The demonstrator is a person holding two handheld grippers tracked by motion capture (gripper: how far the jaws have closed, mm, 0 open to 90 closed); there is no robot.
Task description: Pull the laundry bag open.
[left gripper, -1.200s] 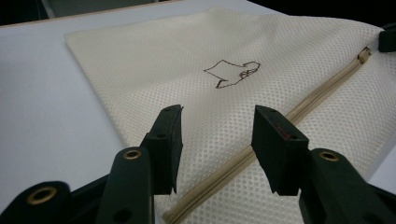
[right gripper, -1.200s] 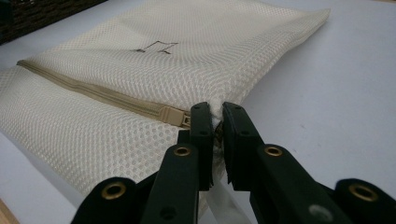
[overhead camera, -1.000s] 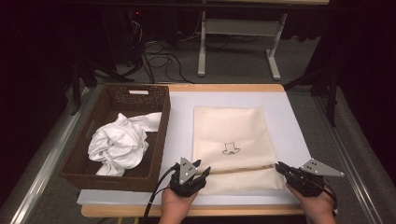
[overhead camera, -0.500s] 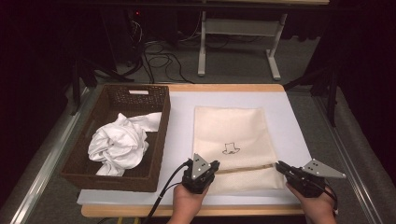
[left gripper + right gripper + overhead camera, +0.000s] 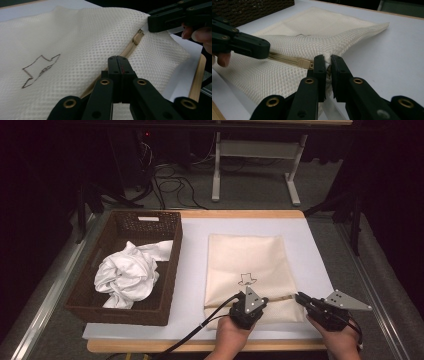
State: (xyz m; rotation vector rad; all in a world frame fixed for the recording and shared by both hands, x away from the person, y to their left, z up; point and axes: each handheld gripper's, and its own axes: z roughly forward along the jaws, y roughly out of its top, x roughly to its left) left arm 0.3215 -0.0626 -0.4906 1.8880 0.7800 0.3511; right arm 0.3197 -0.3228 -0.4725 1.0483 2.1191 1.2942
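Mesh bag (image 5: 246, 265) is laid flat on the surface (image 5: 192, 270), zipper (image 5: 130, 48) along its near end. Left gripper (image 5: 262, 301) is closed on the zipper line, fingers (image 5: 120, 72) pressed together. Right gripper (image 5: 300, 297) is clamped on the bag's corner. Basket (image 5: 172, 270) at left is loaded with crumpled white cloth (image 5: 127, 275).

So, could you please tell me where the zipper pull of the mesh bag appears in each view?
High view: zipper pull, beside the right gripper.
Left gripper view: upper right.
Right gripper view: centre.
Shared landmark: zipper band across the mesh bag.
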